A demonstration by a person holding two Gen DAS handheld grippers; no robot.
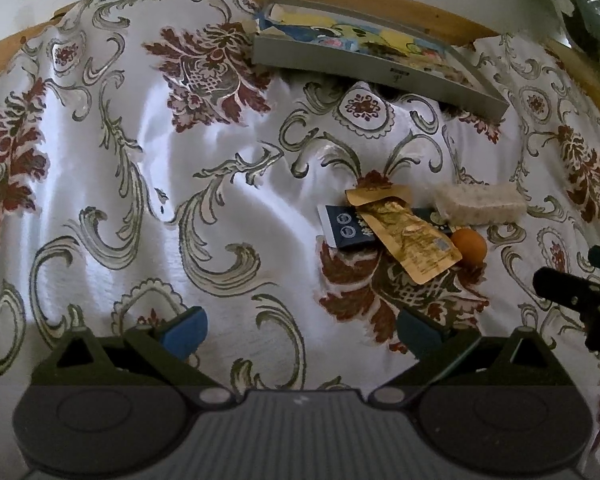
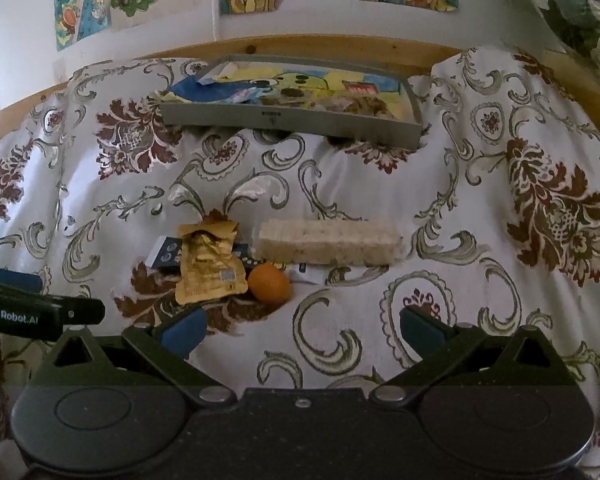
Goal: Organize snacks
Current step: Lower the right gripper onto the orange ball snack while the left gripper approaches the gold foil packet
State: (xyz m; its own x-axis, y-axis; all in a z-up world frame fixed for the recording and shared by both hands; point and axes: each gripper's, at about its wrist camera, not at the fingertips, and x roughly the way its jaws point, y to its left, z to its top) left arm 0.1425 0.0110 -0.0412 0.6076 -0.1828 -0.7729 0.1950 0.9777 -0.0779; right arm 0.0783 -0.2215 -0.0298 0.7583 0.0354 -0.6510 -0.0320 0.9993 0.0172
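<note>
Your right gripper [image 2: 300, 332] hovers wide and empty just short of the snack cluster on the patterned bedspread [image 2: 480, 280]: the orange [image 2: 269, 283] lies nearest, ahead and slightly left, with the gold pouch [image 2: 210, 266] beside it. The wrapped rice-cake stack [image 2: 328, 242] lies beyond, long axis crosswise. Your left gripper [image 1: 300, 332], also wide and empty, sits farther off; the grey tray [image 2: 292, 124] lies well beyond.

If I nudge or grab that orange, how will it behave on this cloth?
The orange is round, so a nudge would probably roll it across the cloth, though the soft wrinkles may stop it. It touches the gold packet, which might shift. Its smooth curve could slip from the open right gripper unless centred.
</note>
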